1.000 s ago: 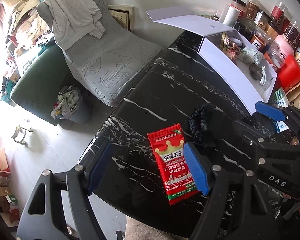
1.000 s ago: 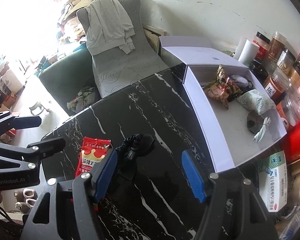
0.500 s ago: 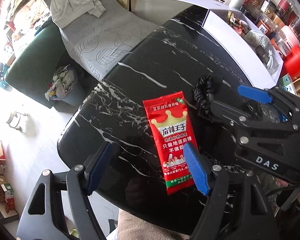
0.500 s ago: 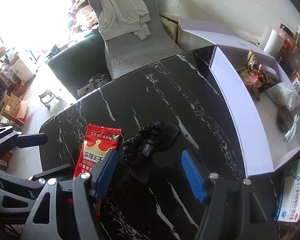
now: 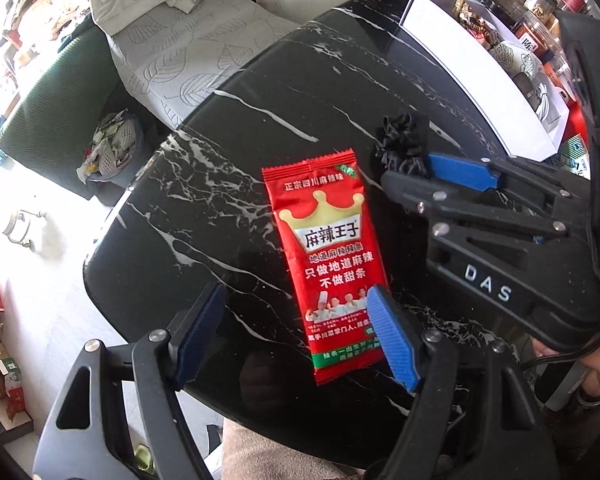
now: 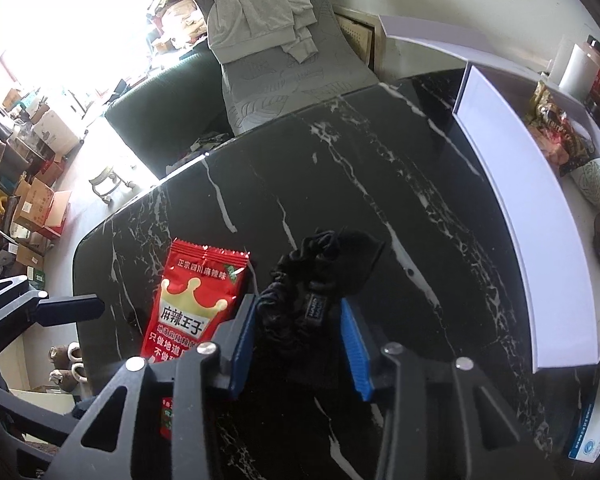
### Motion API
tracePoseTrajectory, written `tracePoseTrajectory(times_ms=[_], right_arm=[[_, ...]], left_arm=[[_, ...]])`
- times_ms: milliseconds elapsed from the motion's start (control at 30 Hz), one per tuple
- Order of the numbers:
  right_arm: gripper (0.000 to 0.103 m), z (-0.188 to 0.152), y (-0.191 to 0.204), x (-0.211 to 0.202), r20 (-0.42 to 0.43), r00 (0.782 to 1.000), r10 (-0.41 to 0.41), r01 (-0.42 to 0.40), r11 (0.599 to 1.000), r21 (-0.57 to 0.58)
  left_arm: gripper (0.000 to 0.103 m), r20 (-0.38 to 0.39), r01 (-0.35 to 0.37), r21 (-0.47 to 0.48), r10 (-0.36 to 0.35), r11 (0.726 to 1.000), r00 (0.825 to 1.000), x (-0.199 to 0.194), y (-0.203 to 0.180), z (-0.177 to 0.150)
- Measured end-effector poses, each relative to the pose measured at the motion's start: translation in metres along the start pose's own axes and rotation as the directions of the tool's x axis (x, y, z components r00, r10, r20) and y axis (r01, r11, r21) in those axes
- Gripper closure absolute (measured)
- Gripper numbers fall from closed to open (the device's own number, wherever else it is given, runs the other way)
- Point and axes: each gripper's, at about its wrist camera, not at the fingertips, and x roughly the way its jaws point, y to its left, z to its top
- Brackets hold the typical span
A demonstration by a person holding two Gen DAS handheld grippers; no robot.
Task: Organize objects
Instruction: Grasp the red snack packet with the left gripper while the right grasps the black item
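Black marble-patterned surface (image 5: 300,92), glossy with white veins, fills both wrist views; its rounded near corner hangs over a pale floor. One red foil snack packet (image 5: 328,256), flat and rectangular with crimped ends, a gold crown and white Chinese lettering, lies near that corner. Just beside it, toward the long white box, sits one black fabric scrunchie (image 6: 320,276), ruffled and bunched, with a small woven label.

Left gripper (image 5: 296,336) hangs above the lower end of the packet with its fingers spread wide and released: the right blue ribbed pad overlaps the packet's lower right edge in the view, the left pad stands well off over bare surface. Whether that pad touches the foil cannot be told. Nothing is gripped.

Right gripper (image 6: 300,332) has its fingers on either side of the scrunchie's near part. Its jaws have just been closing, and the two blue ribbed pads now stand narrow with the fabric between them; the left pad meets the ruffles, while contact on the right pad cannot be told for sure. In the left wrist view one blue pad lies against the scrunchie's edge.

One open white cardboard box (image 6: 500,184), long and shallow with its lid raised, lies along the far right edge, holding several wrapped snacks and a cable.
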Motion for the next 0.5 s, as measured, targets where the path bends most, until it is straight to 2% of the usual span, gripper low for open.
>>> tracePoseTrajectory(times_ms=[67,133,500], right_arm=[[0.076,0.0,-0.001,0.0,-0.001,1.0,0.0,0.0,1.0,0.001],[0.079,-0.001,-0.003,0.0,-0.003,1.0,0.003,-0.003,1.0,0.007],[0.079,-0.022,-0.012,-0.012,-0.045,0.998,-0.037,0.04,0.998,0.051]], left_arm=[[0.031,-0.008,0.006,0.011,-0.005,1.0,1.0,0.004,-0.004,0.001],[0.031,-0.016,0.006,0.024,-0.005,1.0,1.0,0.008,-0.009,0.002],[0.029,-0.041,0.02,0.065,-0.018,0.998,0.999,0.025,-0.028,0.005]])
